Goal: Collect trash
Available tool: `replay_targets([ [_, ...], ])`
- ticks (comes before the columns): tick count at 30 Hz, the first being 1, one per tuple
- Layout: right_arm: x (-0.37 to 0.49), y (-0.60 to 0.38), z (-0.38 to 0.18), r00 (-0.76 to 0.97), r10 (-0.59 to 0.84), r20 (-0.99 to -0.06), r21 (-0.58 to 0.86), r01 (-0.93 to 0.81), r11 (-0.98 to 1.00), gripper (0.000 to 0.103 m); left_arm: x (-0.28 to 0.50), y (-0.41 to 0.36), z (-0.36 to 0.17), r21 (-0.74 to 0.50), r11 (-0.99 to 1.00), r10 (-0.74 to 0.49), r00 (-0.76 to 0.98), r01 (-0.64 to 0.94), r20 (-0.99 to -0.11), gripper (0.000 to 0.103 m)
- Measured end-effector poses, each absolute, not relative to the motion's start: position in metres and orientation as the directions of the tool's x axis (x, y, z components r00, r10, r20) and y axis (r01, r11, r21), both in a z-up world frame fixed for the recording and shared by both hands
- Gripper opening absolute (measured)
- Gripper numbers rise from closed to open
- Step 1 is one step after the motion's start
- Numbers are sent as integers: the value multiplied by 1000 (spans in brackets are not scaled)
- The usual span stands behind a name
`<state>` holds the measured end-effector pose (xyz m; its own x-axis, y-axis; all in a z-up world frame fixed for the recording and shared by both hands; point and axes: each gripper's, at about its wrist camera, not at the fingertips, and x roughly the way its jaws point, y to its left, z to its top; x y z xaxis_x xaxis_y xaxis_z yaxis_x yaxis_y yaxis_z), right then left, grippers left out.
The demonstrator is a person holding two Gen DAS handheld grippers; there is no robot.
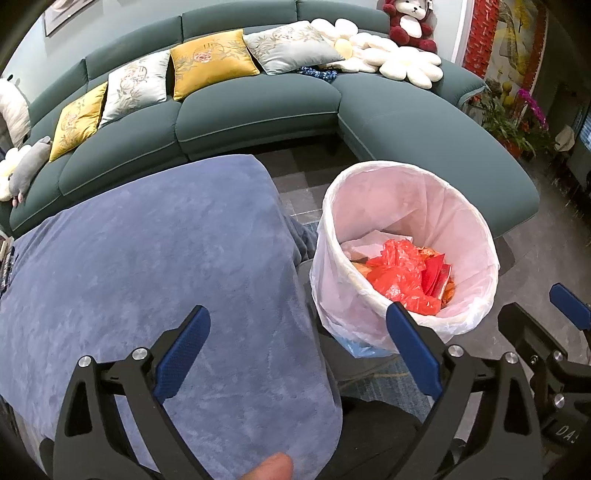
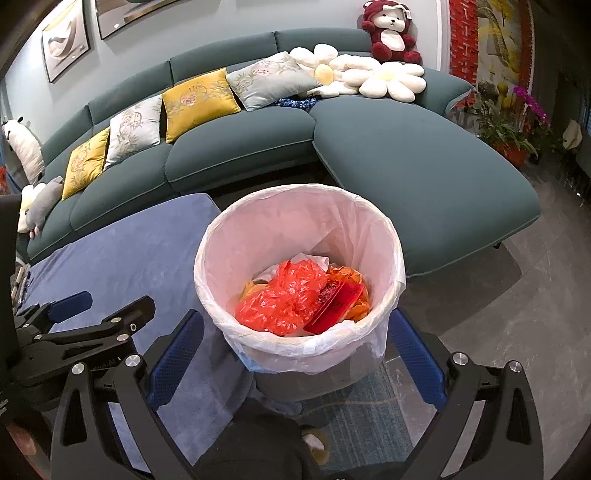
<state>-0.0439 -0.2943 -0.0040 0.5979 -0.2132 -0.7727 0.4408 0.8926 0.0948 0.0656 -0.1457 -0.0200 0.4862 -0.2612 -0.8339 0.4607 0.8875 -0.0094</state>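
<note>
Both tongs spread wide and gripping nothing: left tongs above the blue-draped desk, right tongs straddling the near rim of the white-lined bin. Inside the bin, crumpled red plastic bag and red envelope, lower layers hidden. Behind, teal sofa with cushions and a plush bear; bin base cut off below.

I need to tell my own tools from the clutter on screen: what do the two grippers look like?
Both match. The left gripper and right gripper have black angular frames with triangular cut-outs, silver round bolts at the joints, and two flat fingers faced with textured blue pads. No cables or sleeves show.
</note>
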Motion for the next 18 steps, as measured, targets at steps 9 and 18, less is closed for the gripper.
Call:
replay_targets([
  [9,-44,-291,-7,591,-225,-775,73,437,897,96,62,-143,-23,10,890,-244,497,455,-833,92],
  [18,-43,-290,-10,585,-230,-778,63,436,898,96,62,-141,-23,15,896,-237,506,444,-829,92],
])
